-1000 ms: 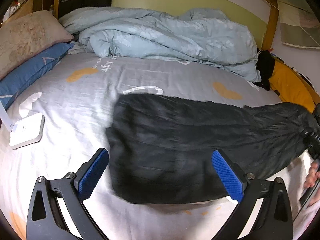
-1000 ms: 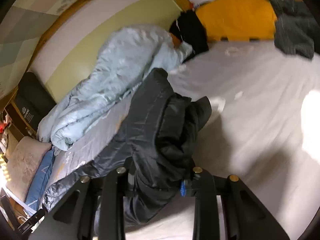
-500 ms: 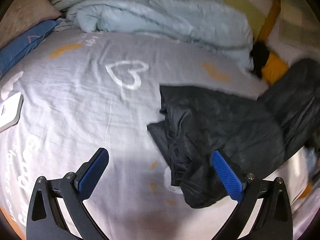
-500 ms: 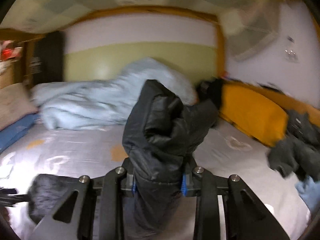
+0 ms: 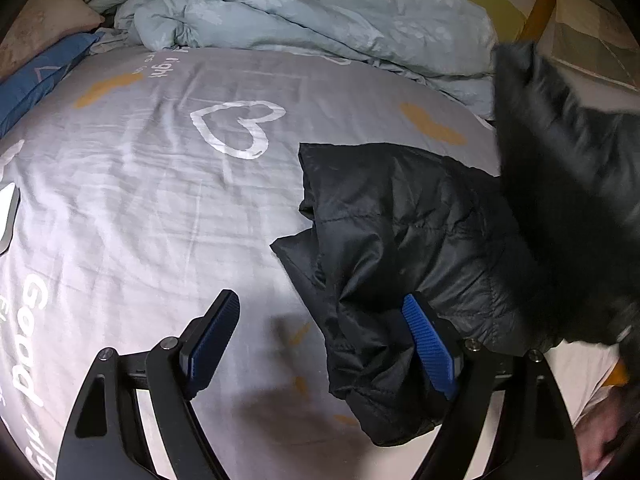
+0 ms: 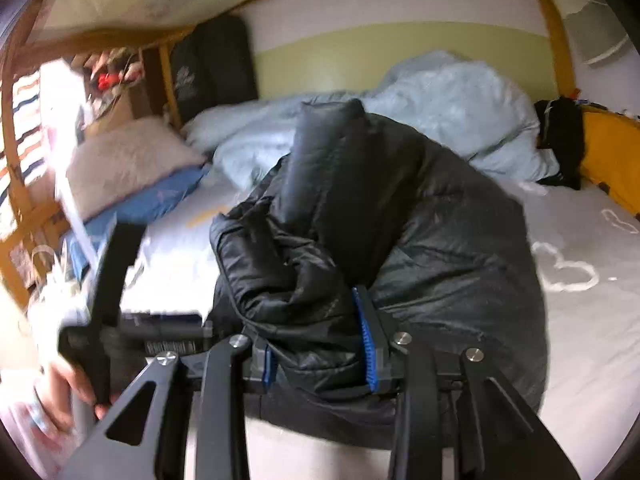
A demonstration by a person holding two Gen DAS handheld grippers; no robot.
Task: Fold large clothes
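A black puffer jacket (image 5: 400, 240) lies bunched on the right of the grey printed bedsheet (image 5: 160, 200), one end lifted, seemingly to carry it across as a fold. The right gripper (image 6: 320, 352) is clenched on that raised padding; the left gripper (image 5: 320, 340) hangs spread wide at the near edge, grasping nothing. Only the right wrist view shows the clamp; only the left shows the hem lying flat.

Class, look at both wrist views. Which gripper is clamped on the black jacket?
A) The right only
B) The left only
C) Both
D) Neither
A: in the right wrist view the right gripper has its jaws shut on a bunch of the black jacket, while the left gripper stands wide open with nothing between its jaws.
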